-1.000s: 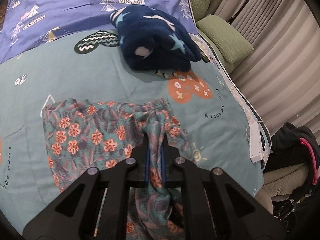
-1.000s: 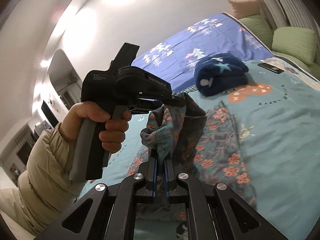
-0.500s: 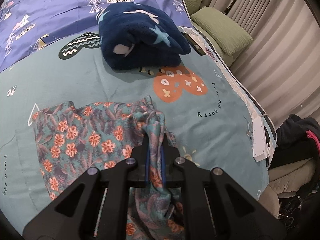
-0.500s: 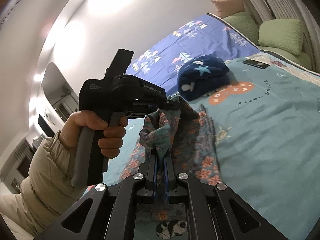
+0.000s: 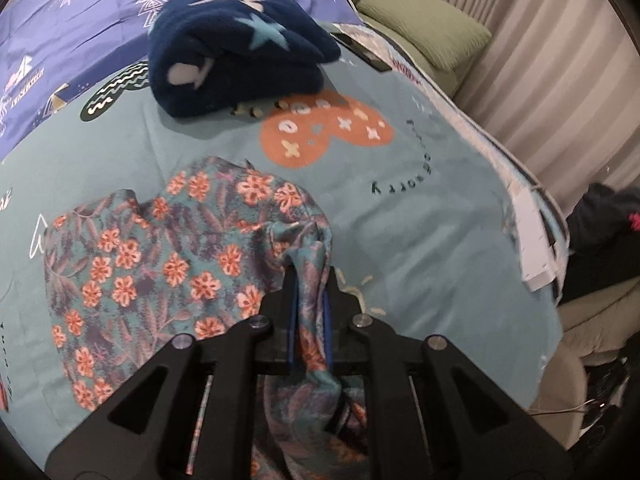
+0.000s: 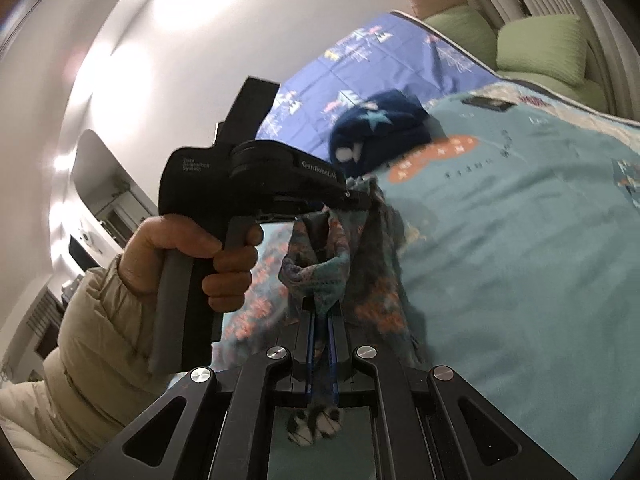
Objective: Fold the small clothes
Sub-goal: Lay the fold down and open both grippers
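- Currently, the floral garment (image 5: pixel 160 264) is being carried over for a fold: one part lies flat on the bed (image 5: pixel 420 240), near its front edge, and the other part is lifted.
- Left tongs (image 5: pixel 310 280): nearly pressed together, a bunched edge of the garment pinched between the pads. The jaws have just been easing apart slightly, cloth still between them, so the grip may be getting light.
- Right tongs (image 6: pixel 320 320): pressed together on another bunched edge of the same garment, seen in the right wrist view just beside the left tool and the hand (image 6: pixel 192 256) that holds it.
- Both pinch points are close together and raised above the flat part; the fabric hangs slack between them and the bed.
- Advice: the two edges should be kept level with each other and spread apart before lowering, so the fold line comes out straight rather than bunched.
- The lifted part should be laid down over the flat part with edges aligned; release should wait until the cloth rests on the bed.
- Left grip should be watched: a slip here would drop one corner and skew the fold.
- The navy star blanket (image 5: pixel 236 48) sits well apart toward the far edge of the bed, so it is no obstacle.
- A phone (image 6: pixel 486 104) near the bed's far right edge is also clear of the path.
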### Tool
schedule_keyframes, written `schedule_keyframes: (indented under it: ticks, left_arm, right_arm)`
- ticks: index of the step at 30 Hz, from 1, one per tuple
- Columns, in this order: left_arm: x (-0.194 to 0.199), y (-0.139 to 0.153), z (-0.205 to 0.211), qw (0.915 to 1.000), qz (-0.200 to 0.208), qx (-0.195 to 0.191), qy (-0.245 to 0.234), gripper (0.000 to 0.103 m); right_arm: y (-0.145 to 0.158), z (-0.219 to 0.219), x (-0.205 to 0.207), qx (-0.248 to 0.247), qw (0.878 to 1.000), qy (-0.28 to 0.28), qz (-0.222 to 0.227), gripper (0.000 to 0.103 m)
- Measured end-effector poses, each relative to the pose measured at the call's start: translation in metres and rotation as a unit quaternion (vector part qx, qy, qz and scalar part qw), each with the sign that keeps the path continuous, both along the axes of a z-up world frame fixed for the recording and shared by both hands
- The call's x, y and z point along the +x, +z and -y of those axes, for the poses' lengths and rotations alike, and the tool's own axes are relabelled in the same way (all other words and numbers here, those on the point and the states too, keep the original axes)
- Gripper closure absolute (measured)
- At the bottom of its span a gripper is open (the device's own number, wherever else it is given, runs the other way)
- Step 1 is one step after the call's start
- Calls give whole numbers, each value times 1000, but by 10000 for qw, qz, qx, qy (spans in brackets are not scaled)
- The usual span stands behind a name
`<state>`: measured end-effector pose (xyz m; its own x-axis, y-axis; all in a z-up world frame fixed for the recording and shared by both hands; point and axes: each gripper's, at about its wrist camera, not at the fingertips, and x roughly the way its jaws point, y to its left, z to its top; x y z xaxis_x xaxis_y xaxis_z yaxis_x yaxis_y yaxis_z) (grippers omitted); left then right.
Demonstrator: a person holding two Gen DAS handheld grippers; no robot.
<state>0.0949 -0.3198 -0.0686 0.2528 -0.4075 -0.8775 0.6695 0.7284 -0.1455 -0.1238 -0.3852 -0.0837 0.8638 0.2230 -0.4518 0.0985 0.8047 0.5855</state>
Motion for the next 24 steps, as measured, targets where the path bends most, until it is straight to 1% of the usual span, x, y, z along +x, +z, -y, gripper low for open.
schedule_keyframes:
  ticks: [2, 3, 5, 6, 8, 9, 10, 12, 14, 15, 16, 20, 22, 24]
  left_arm:
    - [-2, -3, 3, 10000, 30, 14, -61, 81]
    - [-3, -3, 3, 9999, 31, -46, -107, 80]
    - [-6, 2, 2, 9997, 73, -166, -152, 68]
    - [-7, 7, -1, 9995, 111, -235, -160, 65]
    - [-13, 21, -12, 9984, 383, -381, -161, 55]
    - [-18, 29, -21, 9972, 602, -409, -162, 52]
    - [-21, 33, -27, 9963, 733, -416, -156, 48]
    - [-31, 42, -53, 9938, 976, -509, -150, 46]
    - [-40, 42, -78, 9932, 1012, -554, -139, 42]
    - [-43, 40, -91, 9933, 1018, -529, -102, 40]
    - [-48, 37, -104, 9934, 1036, -501, -39, 37]
    - [-64, 15, -152, 9928, 1085, -269, 425, 37]
    - [-68, 4, -170, 9918, 1090, -109, 663, 37]
    - [-73, -1, -185, 9906, 1087, -44, 828, 37]
  right_arm:
    - [-10, 4, -1, 72, 9998, -54, -186, 99]
    - [-15, 7, -1, 116, 9995, -77, -287, 98]
    - [-28, 13, -2, 294, 9981, -60, -535, 97]
    - [-34, 15, -3, 388, 9972, -36, -635, 96]
    - [-44, 19, -5, 525, 9954, 31, -805, 96]
    - [-46, 19, -6, 539, 9951, 52, -829, 96]
    - [-46, 20, -8, 522, 9951, 72, -830, 96]
    - [-43, 21, -12, 423, 9956, 95, -836, 93]
    - [-38, 25, -17, 258, 9962, 14, -826, 86]
    - [-36, 27, -19, 192, 9966, -29, -800, 85]
    - [-32, 31, -22, 125, 9970, -92, -753, 85]
    - [-17, 37, -27, -49, 9980, -215, -592, 84]
    - [-11, 35, -24, -177, 9982, -168, -546, 81]
    - [-7, 29, -16, -296, 9981, -21, -545, 70]
